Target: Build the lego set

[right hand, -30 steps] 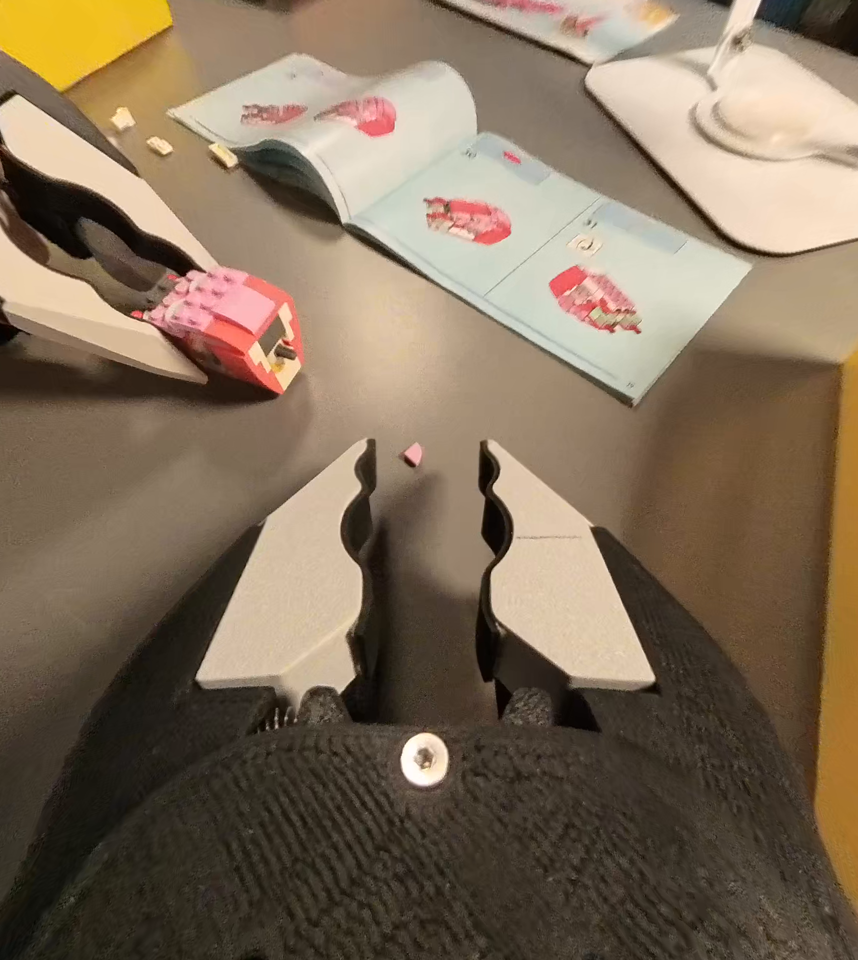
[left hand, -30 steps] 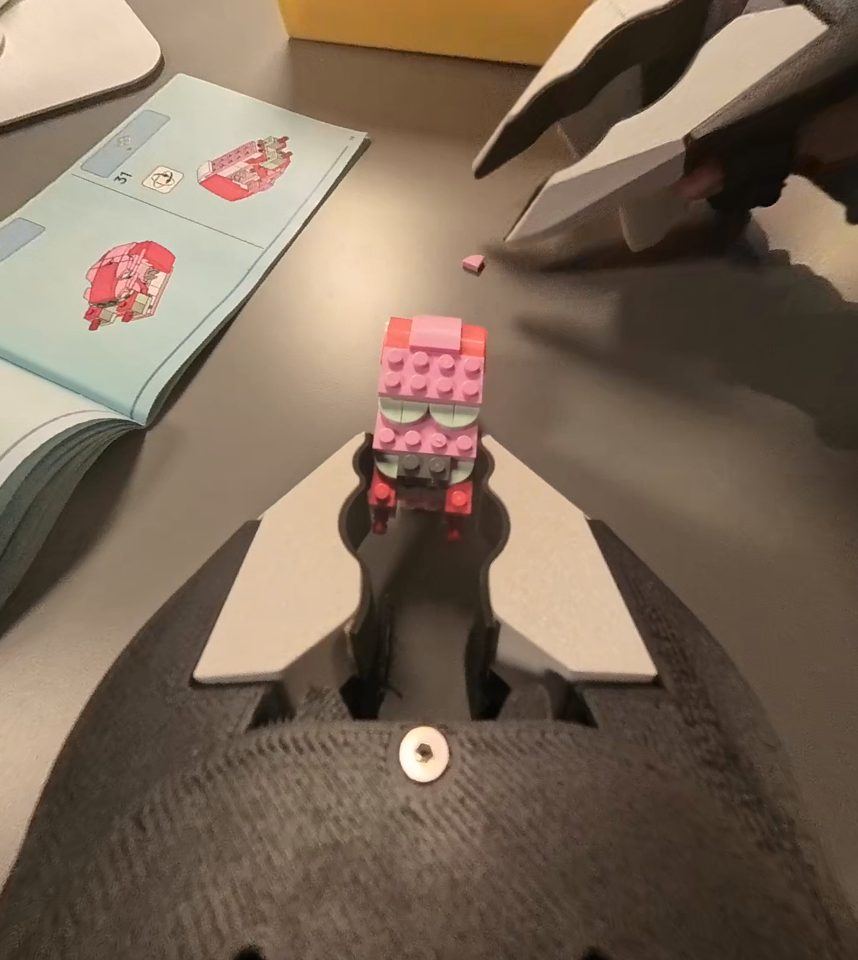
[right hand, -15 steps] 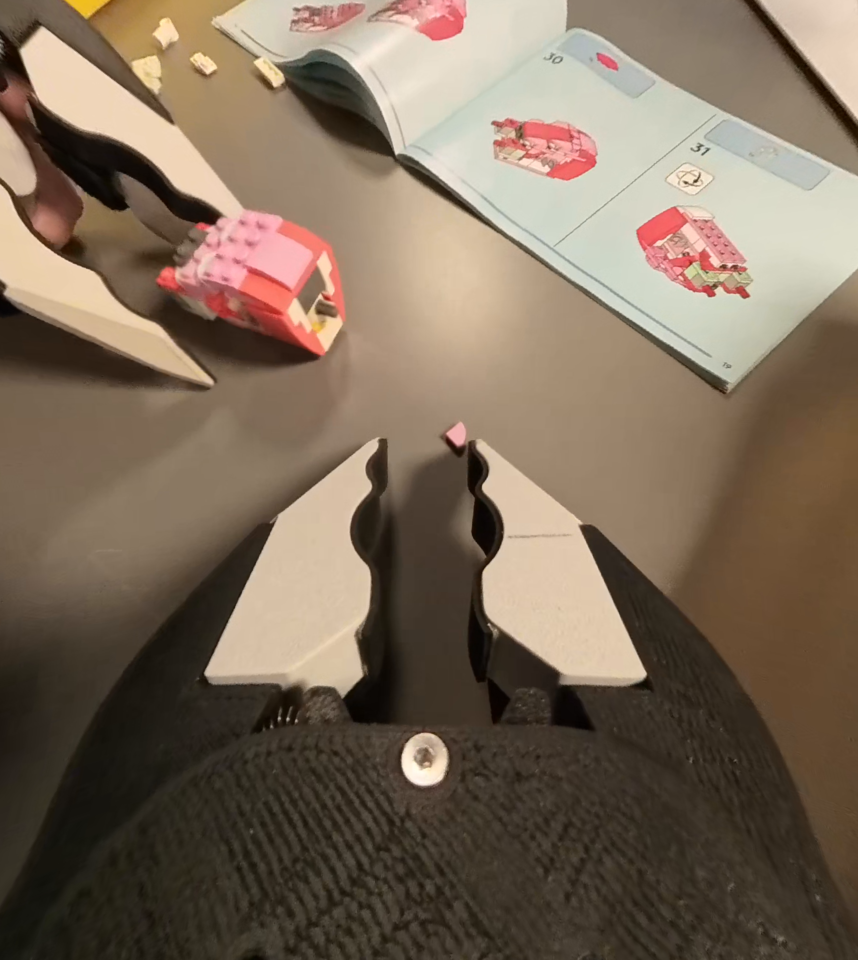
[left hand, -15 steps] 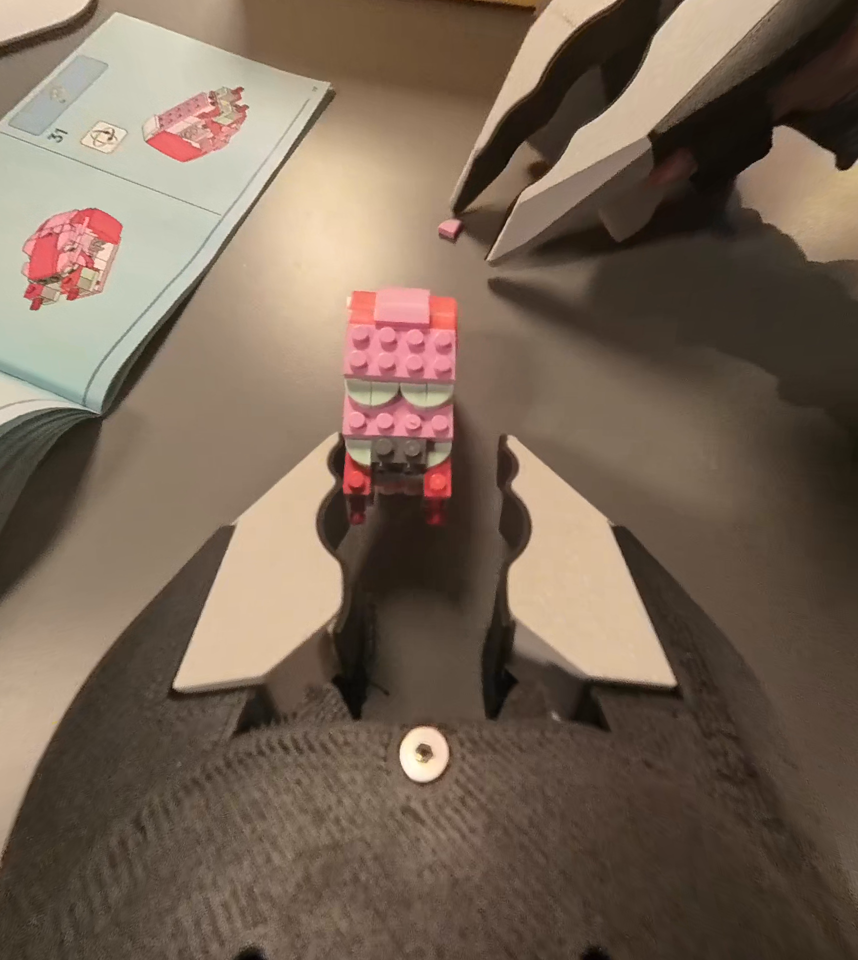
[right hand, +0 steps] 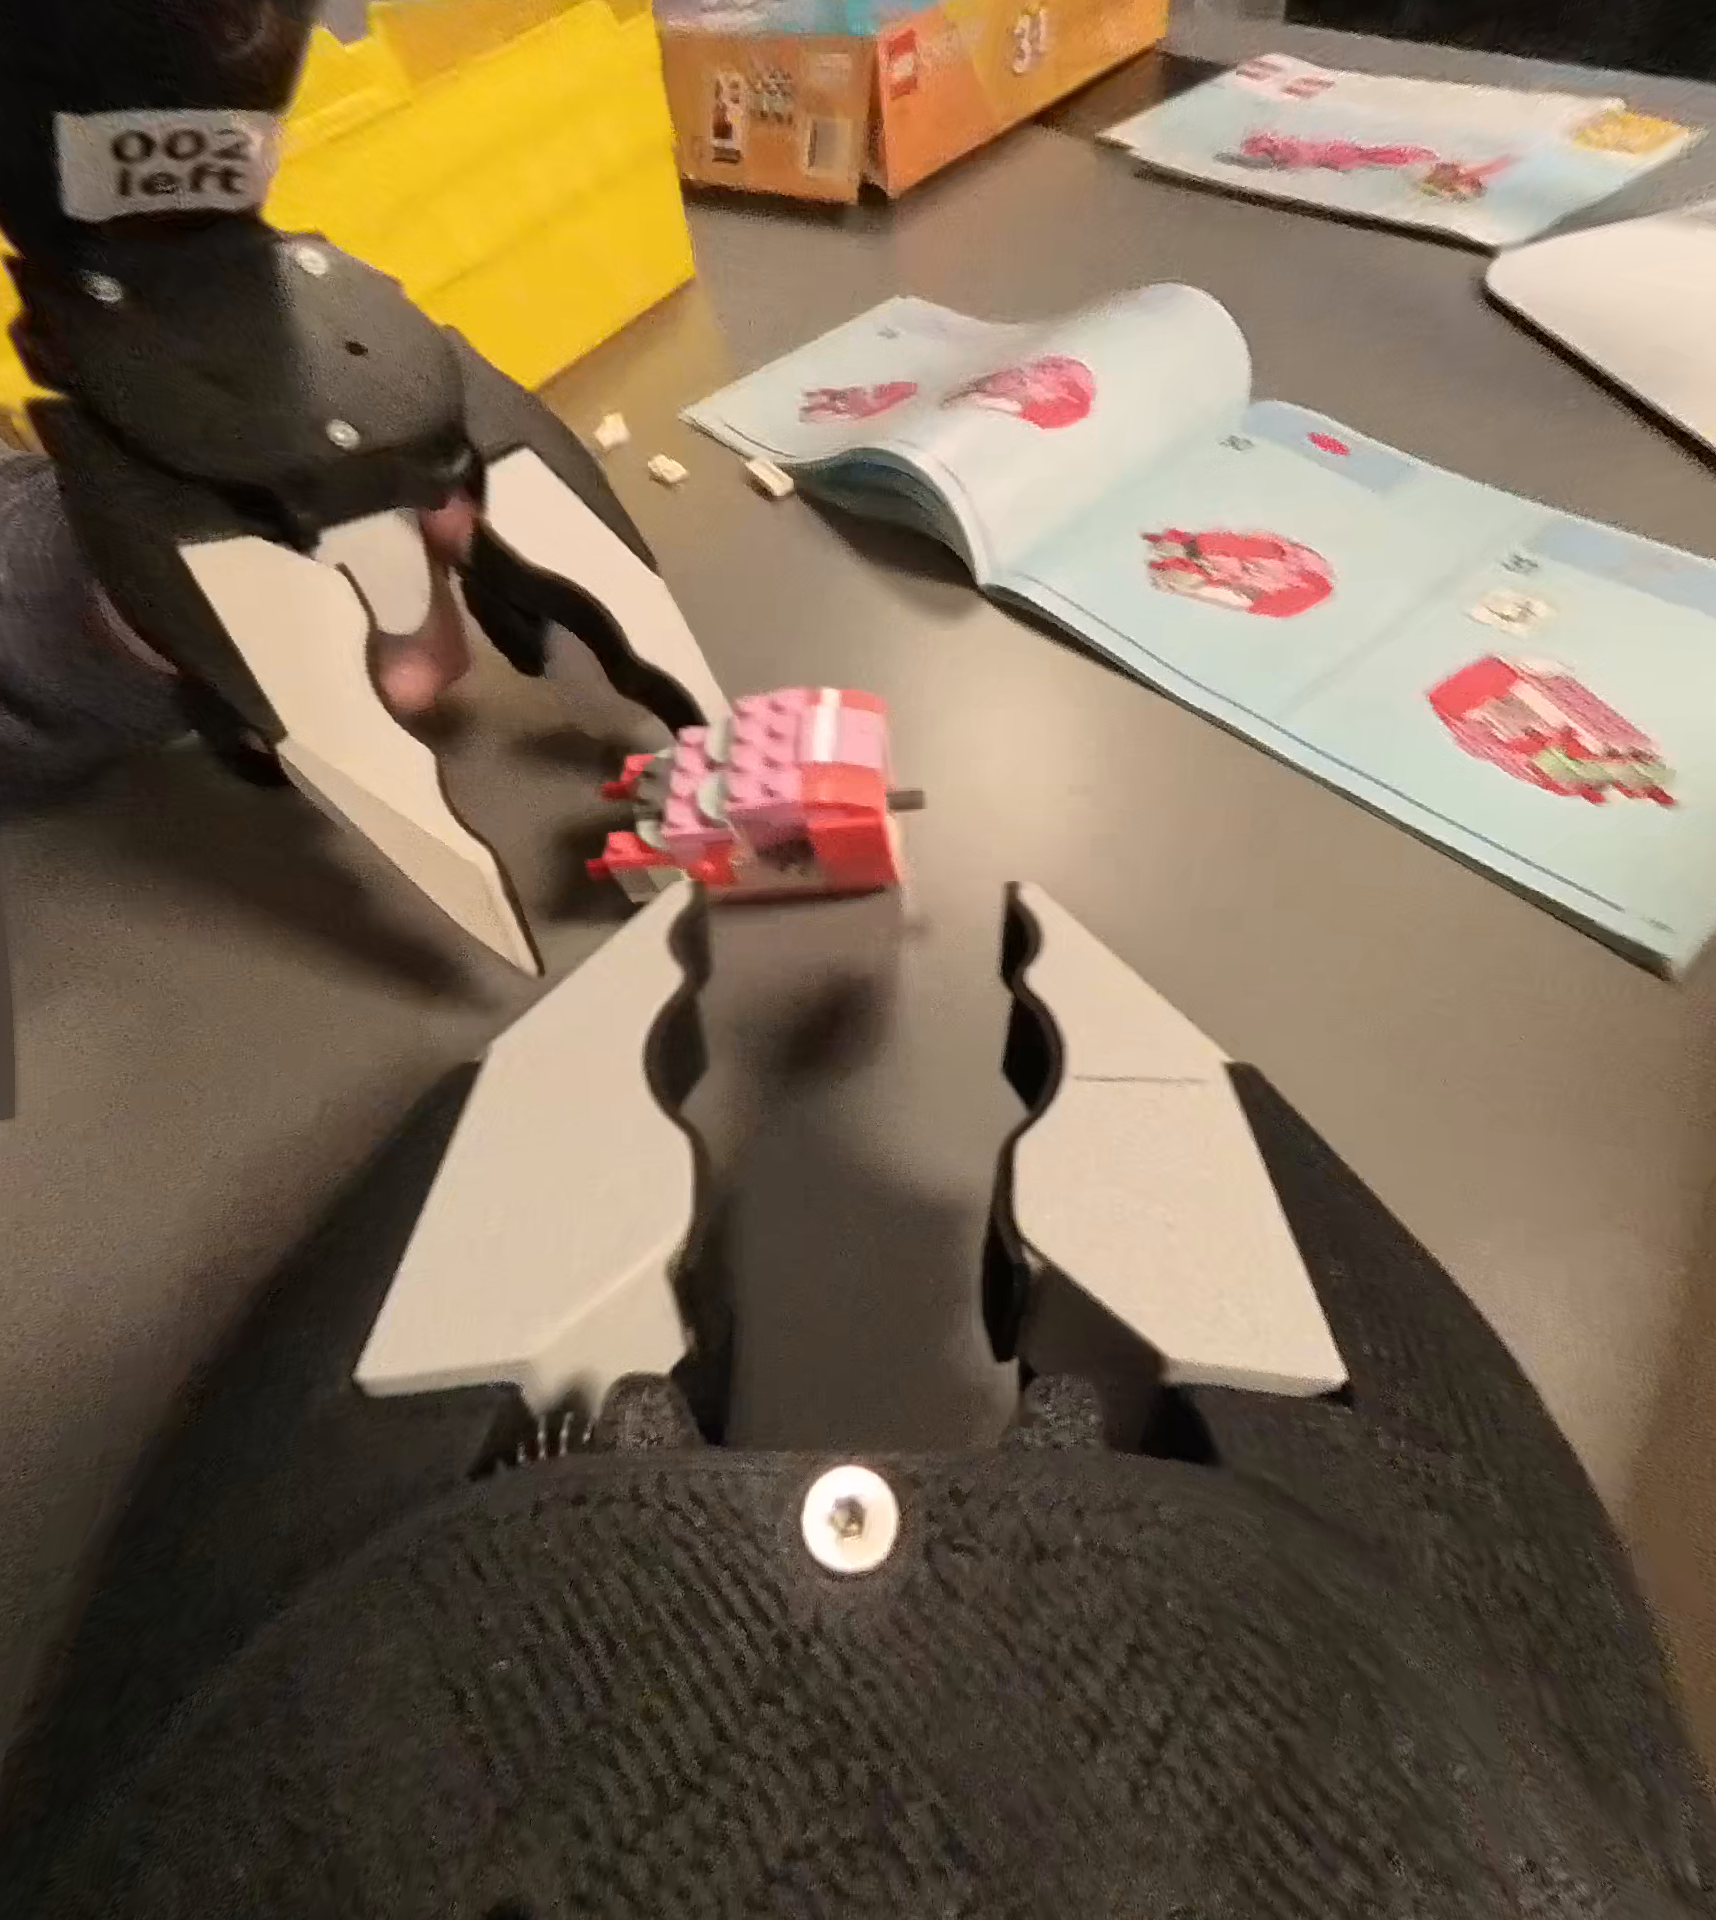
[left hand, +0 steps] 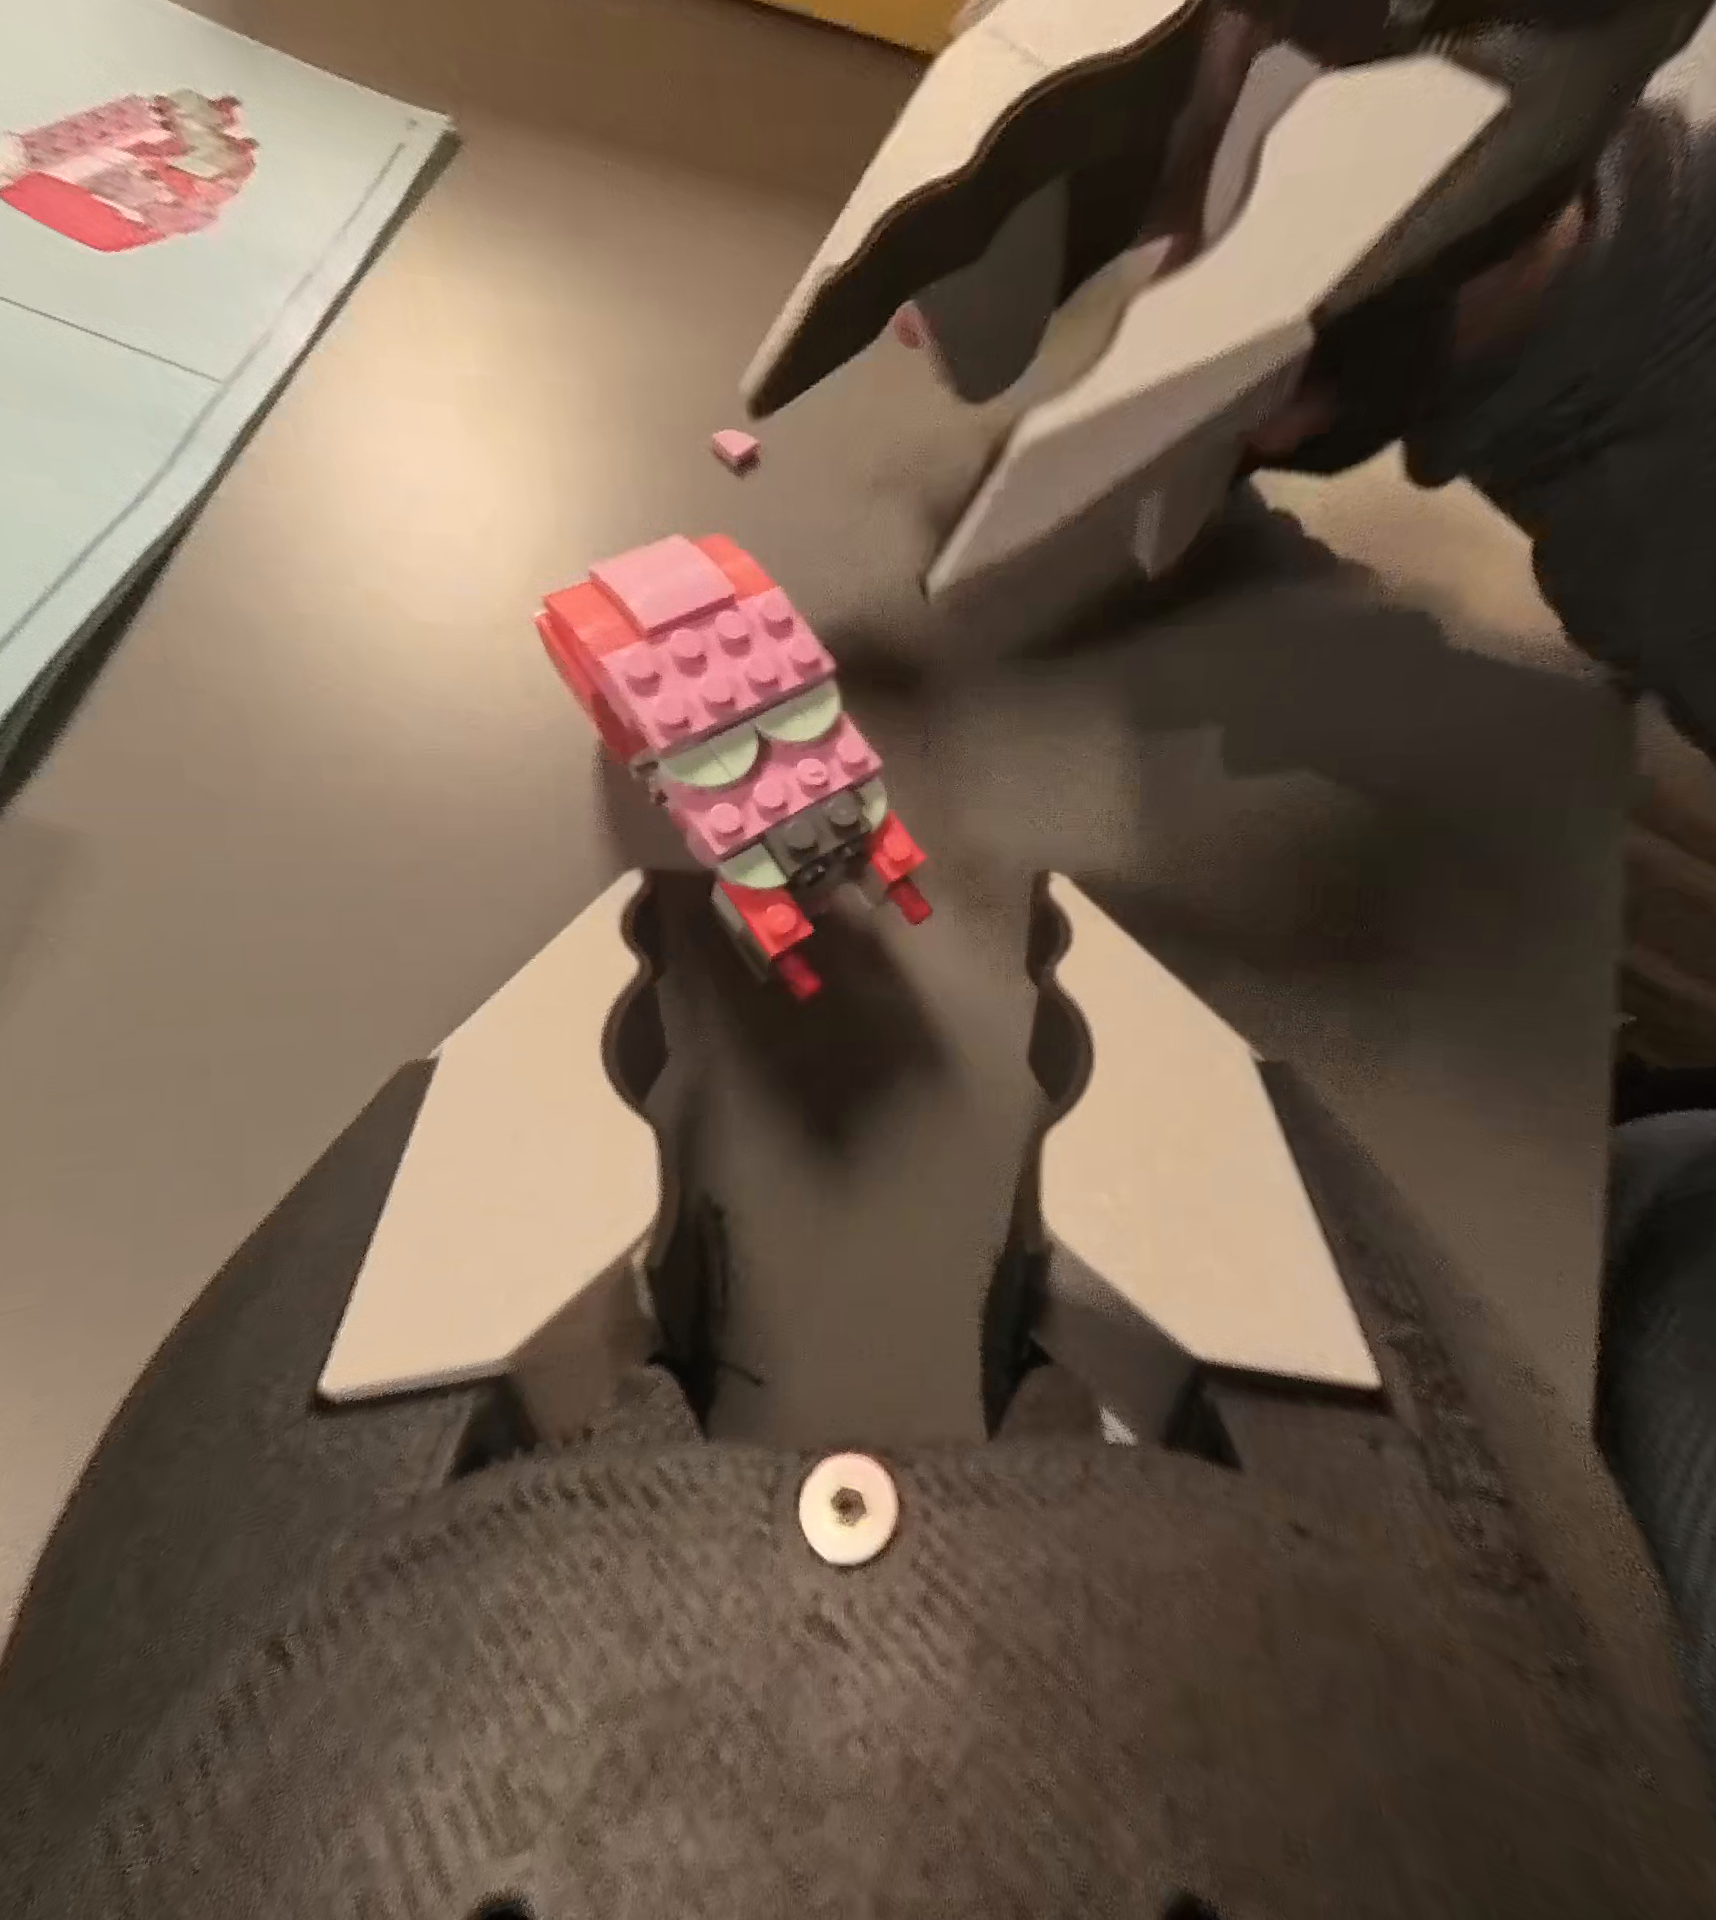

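Note:
A pink and red brick model (left hand: 719, 748) lies on the dark table (left hand: 366, 831), just ahead of my left gripper (left hand: 838, 894). The left gripper is open and its pads do not touch the model. My right gripper (right hand: 849, 899) is open and empty, and the model (right hand: 781, 800) lies just beyond its left fingertip. A small loose pink piece (left hand: 735, 449) lies on the table next to the right gripper (left hand: 849, 494). I do not see that piece in the right wrist view. The left gripper (right hand: 615, 842) shows there, tips down beside the model.
An open light-blue instruction booklet (right hand: 1249, 582) lies right of the model and also shows in the left wrist view (left hand: 106, 364). A yellow box (right hand: 480, 239), an orange carton (right hand: 885, 94), a white pad (right hand: 1664, 343) and small cream pieces (right hand: 667, 468) lie farther back.
My left jaws opened and let go of the model, which now lies turned on the table. My right jaws narrowed beside the small pink piece without taking it, then opened and swung toward the model.

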The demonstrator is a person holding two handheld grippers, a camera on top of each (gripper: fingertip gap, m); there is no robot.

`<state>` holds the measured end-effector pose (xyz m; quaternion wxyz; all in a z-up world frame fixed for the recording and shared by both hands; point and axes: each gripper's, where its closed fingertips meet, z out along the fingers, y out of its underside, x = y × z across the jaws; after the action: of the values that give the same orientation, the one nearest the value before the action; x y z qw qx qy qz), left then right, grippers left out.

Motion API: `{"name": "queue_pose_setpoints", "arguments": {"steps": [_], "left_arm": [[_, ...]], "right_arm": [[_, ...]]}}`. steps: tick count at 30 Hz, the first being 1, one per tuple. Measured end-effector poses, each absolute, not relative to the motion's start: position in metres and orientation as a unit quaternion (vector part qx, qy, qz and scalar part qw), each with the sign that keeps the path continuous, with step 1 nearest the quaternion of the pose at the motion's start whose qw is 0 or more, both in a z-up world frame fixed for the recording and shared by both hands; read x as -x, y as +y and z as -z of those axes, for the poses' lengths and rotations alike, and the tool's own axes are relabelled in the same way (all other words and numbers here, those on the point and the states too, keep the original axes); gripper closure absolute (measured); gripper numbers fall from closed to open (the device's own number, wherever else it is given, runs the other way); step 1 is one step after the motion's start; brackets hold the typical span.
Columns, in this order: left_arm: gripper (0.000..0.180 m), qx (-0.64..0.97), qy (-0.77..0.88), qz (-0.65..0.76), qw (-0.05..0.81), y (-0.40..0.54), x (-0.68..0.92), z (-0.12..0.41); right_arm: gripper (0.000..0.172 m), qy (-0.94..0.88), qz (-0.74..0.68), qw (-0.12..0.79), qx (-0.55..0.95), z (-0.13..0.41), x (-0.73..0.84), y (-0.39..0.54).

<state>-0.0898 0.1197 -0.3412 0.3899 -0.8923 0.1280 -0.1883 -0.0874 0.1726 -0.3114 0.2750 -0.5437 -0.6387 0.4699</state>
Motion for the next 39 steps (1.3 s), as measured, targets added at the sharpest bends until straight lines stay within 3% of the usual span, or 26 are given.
{"name": "queue_pose_setpoints", "arguments": {"steps": [2,4,13,17,19,24,26,28,30,35,39], "left_arm": [[0.112,0.888,0.143,0.21,0.383,0.116,0.084,0.341],[0.115,0.886,0.159,0.215,0.379,0.113,0.082,0.341],[0.118,0.878,0.225,0.22,0.362,0.099,0.081,0.343],[0.117,0.883,0.228,0.188,0.365,0.101,0.088,0.345],[0.114,0.884,0.23,0.183,0.365,0.101,0.09,0.346],[0.096,0.881,0.228,0.193,0.366,0.1,0.089,0.345],[0.089,0.881,0.224,0.188,0.371,0.103,0.09,0.345],[0.084,0.883,0.219,0.175,0.375,0.106,0.092,0.346],[0.08,0.886,0.209,0.157,0.382,0.11,0.097,0.347],[0.07,0.857,0.165,0.105,0.478,0.134,0.102,0.324],[0.077,0.819,0.151,0.059,0.55,0.141,0.108,0.301]], "right_arm": [[0.095,-0.65,-0.462,0.283,0.534,0.311,0.094,0.162],[0.086,-0.657,-0.464,0.284,0.522,0.31,0.103,0.152],[0.091,-0.741,-0.4,0.246,0.481,0.324,0.116,0.133],[0.085,-0.711,-0.377,0.213,0.554,0.318,0.117,0.141],[0.087,-0.701,-0.341,0.219,0.587,0.32,0.112,0.141],[0.113,-0.663,-0.315,0.284,0.618,0.318,0.111,0.133],[0.118,-0.653,-0.296,0.284,0.637,0.325,0.111,0.138],[0.136,-0.638,-0.303,0.272,0.653,0.329,0.112,0.141],[0.137,-0.617,-0.322,0.266,0.667,0.328,0.113,0.146],[0.138,-0.458,-0.547,0.168,0.68,0.291,0.12,0.145],[0.138,-0.363,-0.654,0.108,0.655,0.265,0.116,0.151]]}}
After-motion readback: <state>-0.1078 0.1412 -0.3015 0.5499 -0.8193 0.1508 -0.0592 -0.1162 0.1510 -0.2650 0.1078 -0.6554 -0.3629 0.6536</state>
